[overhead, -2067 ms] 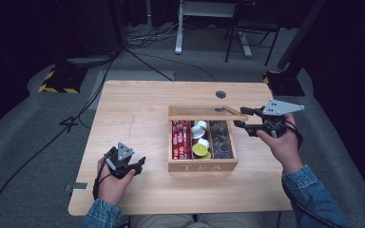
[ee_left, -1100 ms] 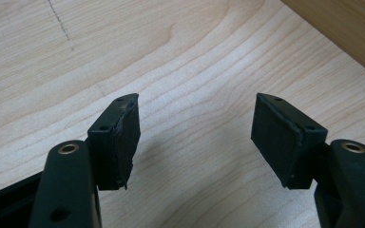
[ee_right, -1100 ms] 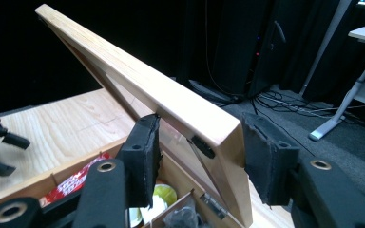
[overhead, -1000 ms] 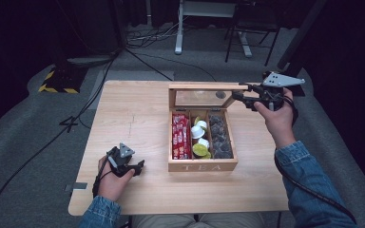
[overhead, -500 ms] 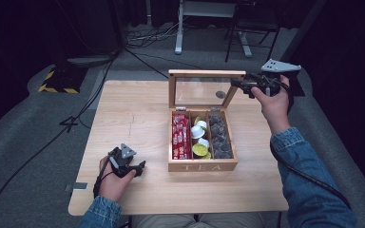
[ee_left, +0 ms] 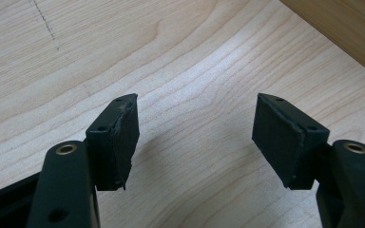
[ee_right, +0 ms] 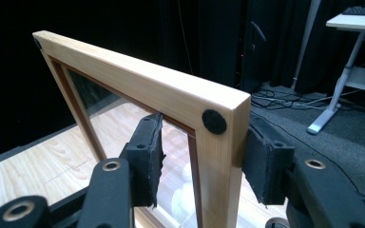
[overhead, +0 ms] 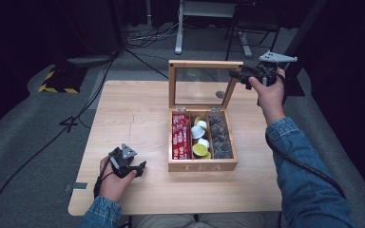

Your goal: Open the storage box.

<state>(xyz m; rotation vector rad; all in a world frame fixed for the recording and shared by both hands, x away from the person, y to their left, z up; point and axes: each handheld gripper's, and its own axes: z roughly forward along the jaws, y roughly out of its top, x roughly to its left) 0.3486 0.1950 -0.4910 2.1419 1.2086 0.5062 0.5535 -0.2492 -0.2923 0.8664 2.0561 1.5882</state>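
Between the jaws of the right hand-held gripper (ee_right: 197,166), the upright lid (ee_right: 138,85) of the tea box (overhead: 202,166) stands pinched at its corner. The left hand-held gripper (ee_left: 195,137) hovers spread over bare bench (ee_left: 195,57), the box just beside it.

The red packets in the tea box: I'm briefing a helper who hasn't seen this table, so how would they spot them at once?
On the wooden table stands a wooden box marked TEA, its glass lid raised. It has three lengthwise compartments; the red packets fill the left one, stacked in a row. Their bright red sets them apart from the white and yellow-green cups in the middle and the dark pods on the right.
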